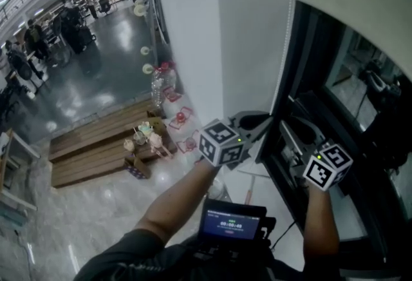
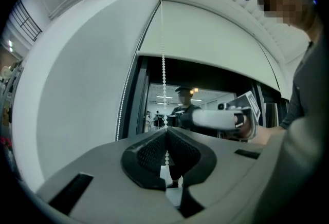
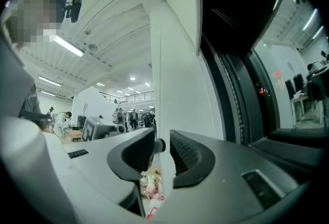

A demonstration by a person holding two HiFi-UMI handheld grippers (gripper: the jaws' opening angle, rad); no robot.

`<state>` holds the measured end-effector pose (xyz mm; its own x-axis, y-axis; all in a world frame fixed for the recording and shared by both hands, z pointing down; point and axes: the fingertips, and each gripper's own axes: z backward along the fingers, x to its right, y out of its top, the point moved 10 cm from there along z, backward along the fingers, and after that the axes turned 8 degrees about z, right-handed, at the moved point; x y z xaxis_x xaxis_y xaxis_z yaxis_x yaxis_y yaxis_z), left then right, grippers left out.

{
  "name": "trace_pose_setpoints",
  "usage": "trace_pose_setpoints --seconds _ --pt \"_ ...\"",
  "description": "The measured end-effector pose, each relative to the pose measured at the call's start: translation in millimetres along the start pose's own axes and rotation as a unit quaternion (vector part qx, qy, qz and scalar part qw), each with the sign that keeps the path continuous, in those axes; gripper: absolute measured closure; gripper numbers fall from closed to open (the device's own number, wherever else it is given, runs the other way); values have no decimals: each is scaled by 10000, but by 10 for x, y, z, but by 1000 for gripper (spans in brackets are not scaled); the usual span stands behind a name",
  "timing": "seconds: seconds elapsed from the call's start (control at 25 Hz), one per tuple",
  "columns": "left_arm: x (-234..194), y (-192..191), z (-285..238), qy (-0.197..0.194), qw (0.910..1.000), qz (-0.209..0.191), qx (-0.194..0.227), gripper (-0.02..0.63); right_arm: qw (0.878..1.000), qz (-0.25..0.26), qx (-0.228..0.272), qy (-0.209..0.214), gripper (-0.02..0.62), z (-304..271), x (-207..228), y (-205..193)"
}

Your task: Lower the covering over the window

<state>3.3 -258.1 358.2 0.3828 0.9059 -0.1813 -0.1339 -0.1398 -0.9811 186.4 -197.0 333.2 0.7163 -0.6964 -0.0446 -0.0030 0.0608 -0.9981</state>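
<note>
Left gripper [image 2: 165,136], right gripper [image 3: 162,147] — grey, black-padded.

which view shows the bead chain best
The left gripper view: the bead chain hangs straight down from the blind into the left gripper's shut fingers, beads distinct. The head view gives at best a thin line at the blind's edge; in the right gripper view it can't be picked out surely.

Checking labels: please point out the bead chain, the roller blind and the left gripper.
bead chain [image 2: 164,76]: left gripper view, mid-length beads.
roller blind [image 2: 205,38]: left gripper view, fabric centre.
left gripper [image 2: 167,133]: left gripper view, between its fingertips.
</note>
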Motion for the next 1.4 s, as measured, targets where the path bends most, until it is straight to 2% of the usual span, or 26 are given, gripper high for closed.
trace_pose_setpoints --seconds 0.28,0.44,0.56,0.76,0.92,1.12,1.4 --pt "37 18 19 -123 9999 18 -6 603 9987 364 353 -14 494 -114 4 543" --pt "72 19 20 -269 9996 -8 -32 603 9974 427 580 7 494 -201 -13 703" --pt "94 25 21 -316 9994 -91 -91 603 9973 470 560 -1 494 -282 -13 773" --pt "108 33 47 -360 9993 -43 -77 603 9979 559 320 -14 494 -444 3 802" --pt "108 43 54 -352 9993 -74 -67 603 9985 416 315 134 584 -482 5 786" --pt "88 31 84 -302 9995 -17 -12 603 9989 332 244 208 586 -530 -36 751" --pt "75 17 97 -270 9996 2 27 603 9989 75 391 244 594 -515 -4 706"
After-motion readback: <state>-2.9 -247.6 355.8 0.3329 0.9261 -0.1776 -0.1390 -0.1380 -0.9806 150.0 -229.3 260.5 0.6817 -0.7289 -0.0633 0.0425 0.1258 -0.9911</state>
